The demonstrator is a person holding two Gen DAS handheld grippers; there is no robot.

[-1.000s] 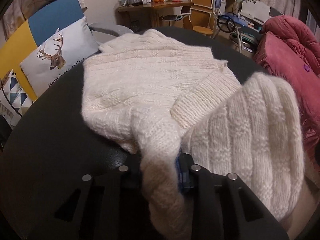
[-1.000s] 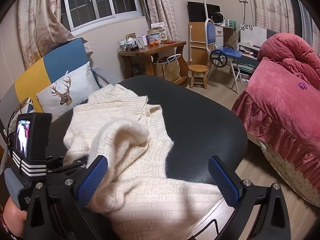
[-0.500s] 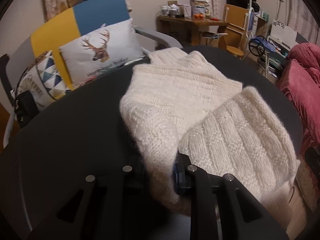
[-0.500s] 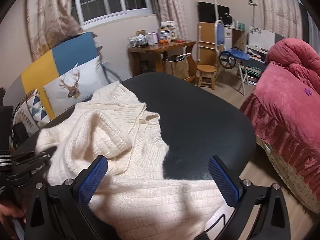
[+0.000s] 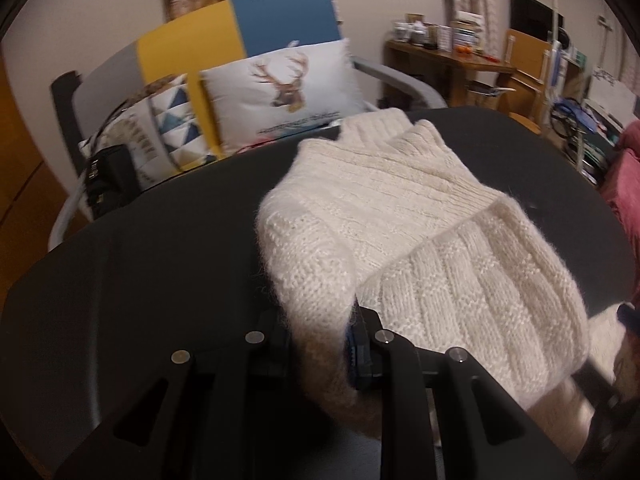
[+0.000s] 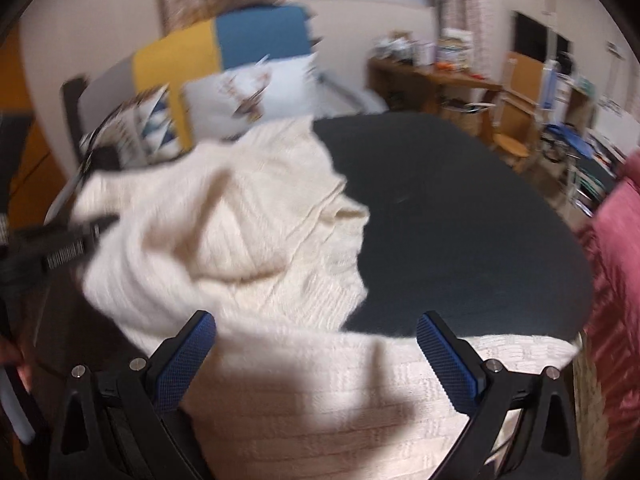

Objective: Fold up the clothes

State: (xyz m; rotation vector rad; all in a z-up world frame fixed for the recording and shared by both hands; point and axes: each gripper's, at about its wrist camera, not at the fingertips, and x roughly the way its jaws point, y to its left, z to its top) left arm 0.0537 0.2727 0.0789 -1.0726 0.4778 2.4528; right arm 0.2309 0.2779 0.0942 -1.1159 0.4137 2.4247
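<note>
Sweater [image 5: 400, 216]: we've got its edge clenched in the left gripper [image 5: 320, 340] to drag the fold toward 9 o'clock; right gripper [image 6: 316, 356] gapes empty above it.

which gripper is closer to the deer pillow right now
Left. The left gripper, jaws shut on the sweater, sits on the table's pillow side. The right gripper hangs open farther from the deer pillow.

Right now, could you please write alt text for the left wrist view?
The left gripper is shut on a fold of a cream knitted sweater lying partly folded on a black table. Behind stand a deer-print cushion and a cluttered wooden desk.
</note>
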